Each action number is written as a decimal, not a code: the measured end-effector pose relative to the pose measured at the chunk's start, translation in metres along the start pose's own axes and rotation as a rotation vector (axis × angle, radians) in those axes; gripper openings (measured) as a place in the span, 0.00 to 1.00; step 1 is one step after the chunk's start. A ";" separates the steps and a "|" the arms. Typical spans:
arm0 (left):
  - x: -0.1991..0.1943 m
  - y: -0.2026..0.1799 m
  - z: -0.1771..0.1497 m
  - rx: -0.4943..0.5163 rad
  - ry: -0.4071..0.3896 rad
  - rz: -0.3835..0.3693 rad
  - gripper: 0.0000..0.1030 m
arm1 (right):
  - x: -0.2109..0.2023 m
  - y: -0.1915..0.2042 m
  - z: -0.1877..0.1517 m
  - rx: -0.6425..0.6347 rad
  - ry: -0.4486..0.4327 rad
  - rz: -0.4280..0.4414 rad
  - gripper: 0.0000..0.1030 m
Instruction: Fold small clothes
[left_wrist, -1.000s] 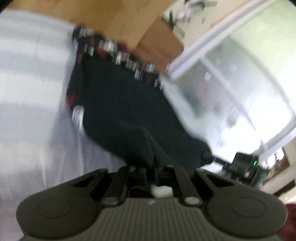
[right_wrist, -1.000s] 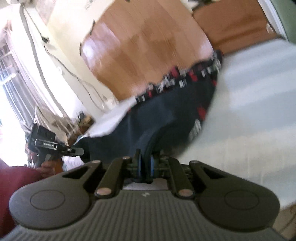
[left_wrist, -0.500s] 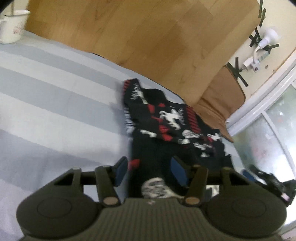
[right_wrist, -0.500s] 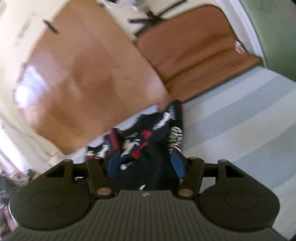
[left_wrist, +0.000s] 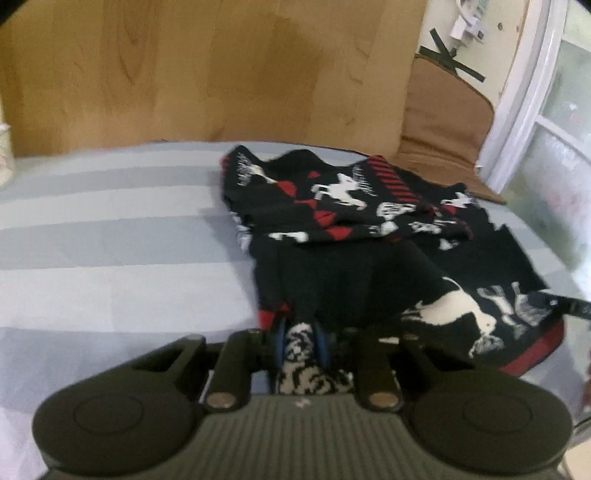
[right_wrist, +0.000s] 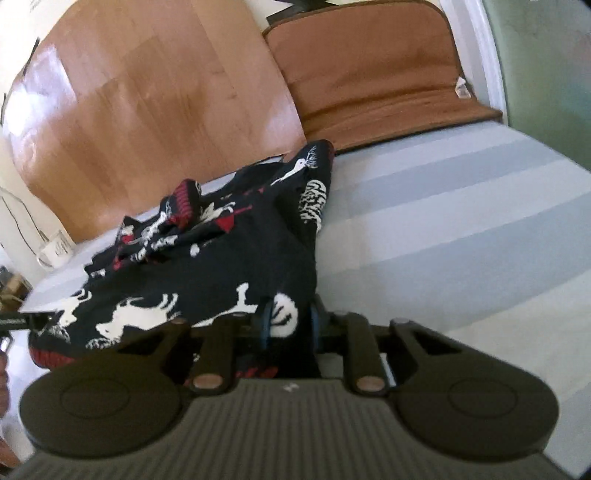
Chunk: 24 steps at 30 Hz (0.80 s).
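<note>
We hold the near hem of the black patterned sweater (left_wrist: 354, 206) in both claws, whose jaws have just been closing: the left claw (left_wrist: 301, 341) and the right claw (right_wrist: 288, 325) each pinch a corner. The sweater runs toward twelve o'clock across the striped bed (left_wrist: 110, 236), so we judge that the fold goes forward.

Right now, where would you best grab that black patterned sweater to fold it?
By the near hem corners of the sweater, coming from the near side. That edge lies flat and reachable on the striped bedsheet, while the far part is bunched. Both grippers already pinch it there, left and right.
</note>
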<state>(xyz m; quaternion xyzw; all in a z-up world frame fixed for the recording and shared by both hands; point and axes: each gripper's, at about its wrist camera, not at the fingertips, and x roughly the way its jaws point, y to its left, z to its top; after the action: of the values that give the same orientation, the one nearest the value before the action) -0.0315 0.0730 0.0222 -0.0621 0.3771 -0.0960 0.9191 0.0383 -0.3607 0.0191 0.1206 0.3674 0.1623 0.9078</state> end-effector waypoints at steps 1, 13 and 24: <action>-0.004 0.003 -0.003 -0.005 -0.011 0.018 0.15 | -0.002 0.001 -0.001 -0.011 -0.001 -0.011 0.21; -0.039 0.002 -0.008 -0.033 -0.139 0.091 0.29 | -0.007 0.016 -0.002 -0.062 -0.021 -0.088 0.35; 0.015 -0.055 0.013 0.191 -0.111 0.002 0.31 | 0.027 0.085 0.027 -0.223 -0.033 0.016 0.34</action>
<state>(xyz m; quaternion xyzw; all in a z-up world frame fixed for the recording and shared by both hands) -0.0193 0.0163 0.0312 0.0211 0.3148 -0.1269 0.9404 0.0577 -0.2752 0.0497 0.0246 0.3313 0.2075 0.9201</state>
